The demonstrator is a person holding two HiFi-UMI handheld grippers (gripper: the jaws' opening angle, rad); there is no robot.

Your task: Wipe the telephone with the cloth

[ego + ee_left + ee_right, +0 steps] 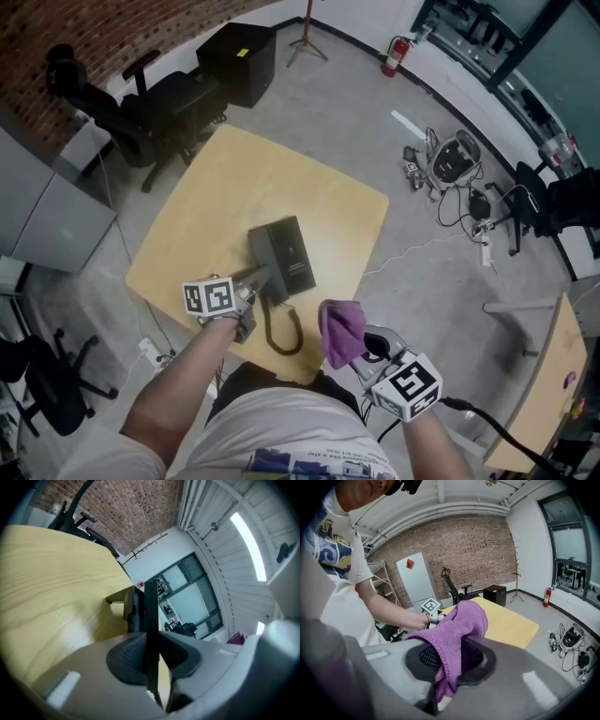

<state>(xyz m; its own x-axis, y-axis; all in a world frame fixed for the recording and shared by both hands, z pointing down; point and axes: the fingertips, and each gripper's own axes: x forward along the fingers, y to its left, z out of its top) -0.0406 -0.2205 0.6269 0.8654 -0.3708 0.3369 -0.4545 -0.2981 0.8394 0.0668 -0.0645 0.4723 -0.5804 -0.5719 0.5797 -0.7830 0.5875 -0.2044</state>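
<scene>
**On the near side of the surface: telephone held, cloth ready**

Near the front edge of the pale wooden surface [244, 178] lies the black telephone [284, 255], lying flat, with its dark cord [281, 333] looping toward the person. The left gripper [257, 276] reaches to the set's near left corner, and in the left gripper view its fingers are closed against a thin dark edge of the housing, pads pressing on either side. The right gripper [364, 343] hovers just beside the surface's edge, short of the telephone, with its fingers clamped on a purple cloth [343, 330] that bunches up and droops over them.

The telephone looks like a rigid plastic shell, light enough to skid or tip under a firm wipe, so the hold on its edge seems the right brace; gripping by the cord would probably only drag it. Its smooth casing may be slippery against the pads. The cloth is soft and floppy, so it should be held by a gathered fold, as now, with the loose bulk left free to drag across the top face.
</scene>
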